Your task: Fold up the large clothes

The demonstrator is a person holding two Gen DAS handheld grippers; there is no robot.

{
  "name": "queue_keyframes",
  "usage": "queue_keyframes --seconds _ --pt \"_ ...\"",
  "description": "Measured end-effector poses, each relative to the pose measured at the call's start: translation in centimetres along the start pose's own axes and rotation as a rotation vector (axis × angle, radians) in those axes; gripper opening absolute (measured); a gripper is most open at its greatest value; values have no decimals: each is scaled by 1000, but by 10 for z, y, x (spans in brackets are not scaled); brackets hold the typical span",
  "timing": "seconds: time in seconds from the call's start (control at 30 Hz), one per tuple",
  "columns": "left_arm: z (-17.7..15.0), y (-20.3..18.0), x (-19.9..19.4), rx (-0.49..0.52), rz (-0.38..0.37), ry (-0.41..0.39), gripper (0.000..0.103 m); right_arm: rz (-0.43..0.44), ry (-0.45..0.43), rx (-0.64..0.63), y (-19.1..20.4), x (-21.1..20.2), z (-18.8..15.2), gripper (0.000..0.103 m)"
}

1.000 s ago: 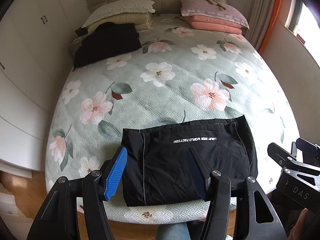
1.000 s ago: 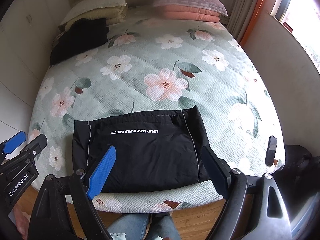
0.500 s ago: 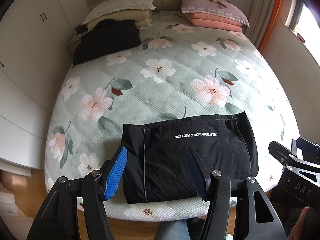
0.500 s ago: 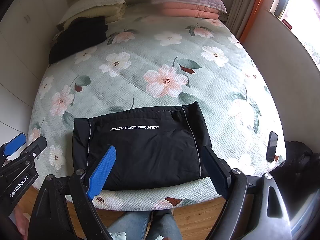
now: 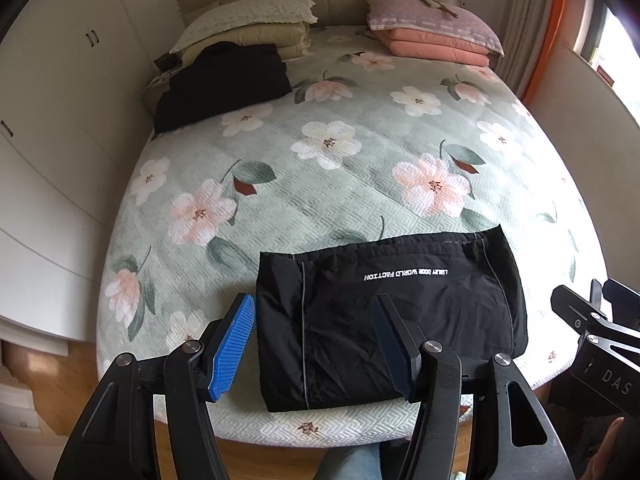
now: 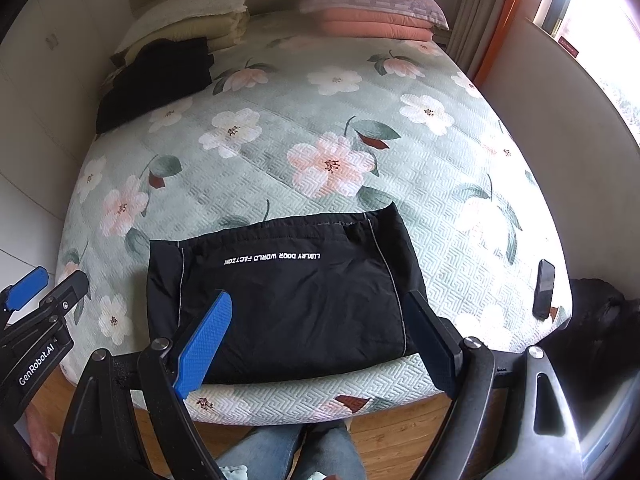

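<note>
A black garment [image 5: 384, 316] with white lettering lies folded into a flat rectangle at the near edge of the floral bed; it also shows in the right wrist view [image 6: 288, 296]. My left gripper [image 5: 316, 344] is open and empty, held above the garment's near left part. My right gripper [image 6: 324, 340] is open and empty, held above the garment's near edge. Neither touches the cloth. The left gripper's body [image 6: 36, 320] shows at the left edge of the right wrist view, and the right gripper's body [image 5: 592, 340] shows at the right edge of the left wrist view.
A second folded black garment [image 5: 224, 80] lies at the far left by stacked pillows [image 5: 248, 28]. Pink pillows [image 5: 436, 36] sit far right. A phone [image 6: 544, 288] lies at the bed's right edge. White cupboards [image 5: 48, 128] stand left, a wall and window right.
Both grippers have drawn back and up a little from the bed, so the folded garment sits slightly farther off. The garment has not moved.
</note>
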State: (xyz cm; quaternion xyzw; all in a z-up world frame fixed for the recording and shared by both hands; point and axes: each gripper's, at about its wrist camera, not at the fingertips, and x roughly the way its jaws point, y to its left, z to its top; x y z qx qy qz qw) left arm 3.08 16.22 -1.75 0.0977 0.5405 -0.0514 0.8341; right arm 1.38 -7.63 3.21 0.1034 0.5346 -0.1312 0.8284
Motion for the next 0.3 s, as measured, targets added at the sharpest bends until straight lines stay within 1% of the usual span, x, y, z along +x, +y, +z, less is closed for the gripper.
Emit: queue_keyframes --seconds 0.1,0.23,0.3 --pt "0 1 0 -2 12 -10 63 -2 -1 12 0 1 -1 88" --pt "1 4 -8 0 24 -79 63 -9 -3 27 -1 1 -3 88" --pt "4 3 -9 17 47 -89 63 -15 -5 29 -1 1 -3 88"
